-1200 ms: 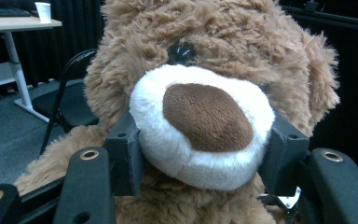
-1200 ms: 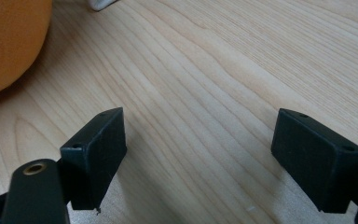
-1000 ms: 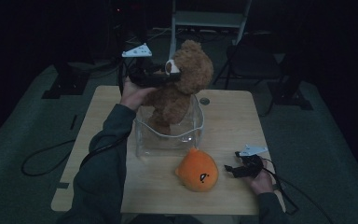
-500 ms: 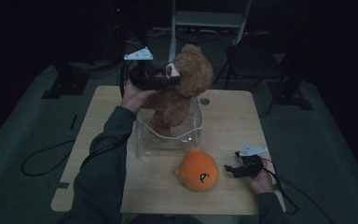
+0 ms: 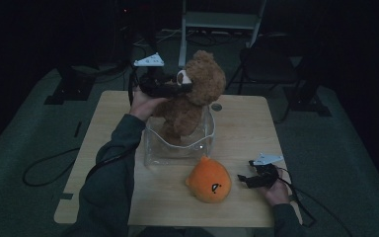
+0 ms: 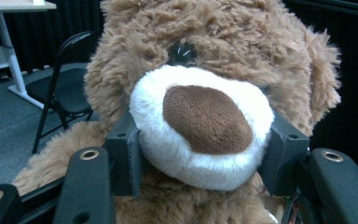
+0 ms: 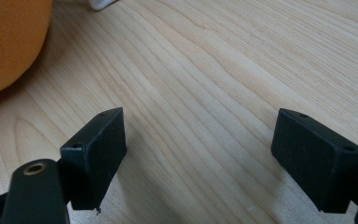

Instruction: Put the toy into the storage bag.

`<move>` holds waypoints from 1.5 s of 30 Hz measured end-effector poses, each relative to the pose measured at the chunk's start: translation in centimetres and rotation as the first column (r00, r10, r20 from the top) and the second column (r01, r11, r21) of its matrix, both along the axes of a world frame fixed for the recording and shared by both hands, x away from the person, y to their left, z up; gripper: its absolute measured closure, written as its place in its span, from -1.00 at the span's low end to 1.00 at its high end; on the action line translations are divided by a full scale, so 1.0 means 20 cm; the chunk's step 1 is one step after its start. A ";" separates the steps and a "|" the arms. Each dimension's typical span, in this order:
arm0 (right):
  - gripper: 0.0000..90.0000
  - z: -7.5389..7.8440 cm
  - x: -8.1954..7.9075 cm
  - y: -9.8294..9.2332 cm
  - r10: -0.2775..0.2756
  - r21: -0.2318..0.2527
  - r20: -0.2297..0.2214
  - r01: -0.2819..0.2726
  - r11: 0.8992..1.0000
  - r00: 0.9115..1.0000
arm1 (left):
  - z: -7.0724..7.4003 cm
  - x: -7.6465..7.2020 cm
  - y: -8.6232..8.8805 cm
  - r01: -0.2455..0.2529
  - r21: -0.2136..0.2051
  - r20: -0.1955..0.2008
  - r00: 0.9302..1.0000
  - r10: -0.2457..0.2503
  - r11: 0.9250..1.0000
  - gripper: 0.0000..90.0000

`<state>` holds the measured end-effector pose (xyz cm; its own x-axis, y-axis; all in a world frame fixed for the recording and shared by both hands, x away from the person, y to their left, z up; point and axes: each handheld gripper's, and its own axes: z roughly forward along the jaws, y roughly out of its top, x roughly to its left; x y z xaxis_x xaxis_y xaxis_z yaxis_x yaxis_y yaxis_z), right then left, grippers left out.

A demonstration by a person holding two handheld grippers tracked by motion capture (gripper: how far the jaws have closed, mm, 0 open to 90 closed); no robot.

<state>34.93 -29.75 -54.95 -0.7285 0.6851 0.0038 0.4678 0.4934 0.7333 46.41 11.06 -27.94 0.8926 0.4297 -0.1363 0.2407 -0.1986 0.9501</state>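
Note:
A brown teddy bear [image 5: 197, 94] hangs upright with its legs inside a clear plastic bin [image 5: 154, 148] at the middle of the table. My left gripper [image 5: 180, 88] is shut on the bear's white snout [image 6: 200, 126], one pad pressed into each side. An orange round plush [image 5: 208, 179] lies on the wood just in front of the bin. My right gripper [image 5: 244, 180] rests low on the table to the right of that plush, its jaws open with bare wood between them, and the orange plush [image 7: 9, 42] shows at the left edge of the right gripper view.
The wooden table [image 5: 246, 128] has free surface on its right half and at its left edge. A small round hole [image 5: 216, 106] sits behind the bin. A dark folding chair [image 5: 271, 64] and a white frame [image 5: 217, 19] stand beyond the table; cables lie on the floor.
The left hand and the bear have shifted very slightly; the bear stays held over the bin. The right gripper has not moved.

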 end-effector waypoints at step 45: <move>-0.62 0.00 0.00 0.00 -0.001 0.000 0.000 0.001 1.000 1.000 | 0.00 0.03 -0.22 0.057 0.018 -0.012 0.998 -0.057 0.998 -0.06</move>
<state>34.93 -29.75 -54.96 -0.7281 0.6854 0.0039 0.4681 0.4930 0.7334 47.01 6.57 -27.97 0.9141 0.3809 -0.1392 0.2394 -0.2298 0.9434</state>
